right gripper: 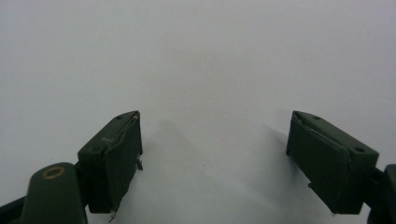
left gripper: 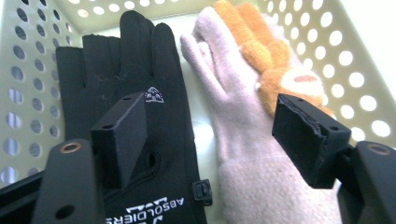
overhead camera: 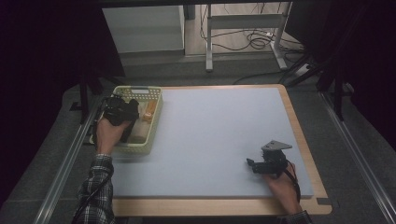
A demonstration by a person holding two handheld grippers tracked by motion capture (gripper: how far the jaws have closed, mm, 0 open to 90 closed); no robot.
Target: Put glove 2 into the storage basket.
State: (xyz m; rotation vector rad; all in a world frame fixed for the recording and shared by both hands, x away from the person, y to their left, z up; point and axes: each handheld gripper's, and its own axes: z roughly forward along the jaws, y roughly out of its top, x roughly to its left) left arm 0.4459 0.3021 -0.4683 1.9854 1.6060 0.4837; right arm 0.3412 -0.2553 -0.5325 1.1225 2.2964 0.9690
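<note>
A pale yellow perforated basket (overhead camera: 156, 122) stands at the table's left edge. Inside it lie a black glove (left gripper: 126, 60) with white lettering, a beige knitted glove (left gripper: 233, 121) beside it, and an orange plush piece (left gripper: 261, 51) resting on the beige glove's fingers. My left gripper (left gripper: 210, 116) hovers over the two gloves, open, with nothing pressed between its pads; in the high view the left gripper (overhead camera: 120, 111) sits above the basket. My right gripper (overhead camera: 252, 164) is open over the bare mat at the front right, and the right gripper (right gripper: 215, 126) holds nothing.
A light blue mat (overhead camera: 219, 135) covers the wooden table (overhead camera: 215, 206). The basket's walls (left gripper: 28, 93) close in around the left gripper. Desk legs and cables (overhead camera: 247, 42) stand on the floor beyond the far edge.
</note>
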